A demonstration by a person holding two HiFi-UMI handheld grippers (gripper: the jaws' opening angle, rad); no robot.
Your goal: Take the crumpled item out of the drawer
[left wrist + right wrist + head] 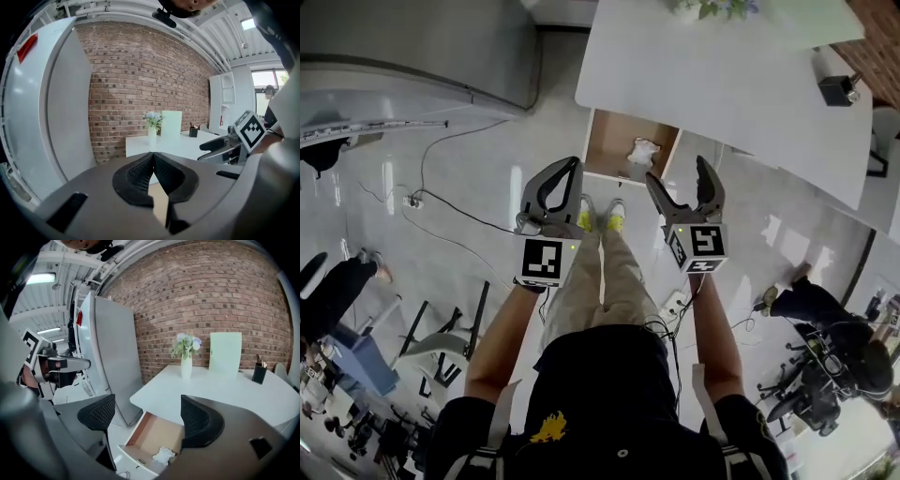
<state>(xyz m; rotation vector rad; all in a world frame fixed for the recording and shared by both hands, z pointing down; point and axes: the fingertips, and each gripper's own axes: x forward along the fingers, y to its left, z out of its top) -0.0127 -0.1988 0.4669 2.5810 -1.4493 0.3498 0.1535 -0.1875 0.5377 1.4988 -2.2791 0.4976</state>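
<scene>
The wooden drawer stands pulled out from under the white table. A crumpled white item lies inside it, towards the front right. My left gripper hovers shut and empty above the floor just before the drawer's front. My right gripper is open, level with it on the right, holding nothing. In the right gripper view the drawer and the crumpled item lie below and beyond the open right gripper. The left gripper view shows its pads pressed together.
A large grey cabinet stands at the left. Cables run across the glossy floor. On the table are a vase of flowers, a pale green board and a black pen holder. A person sits at the right.
</scene>
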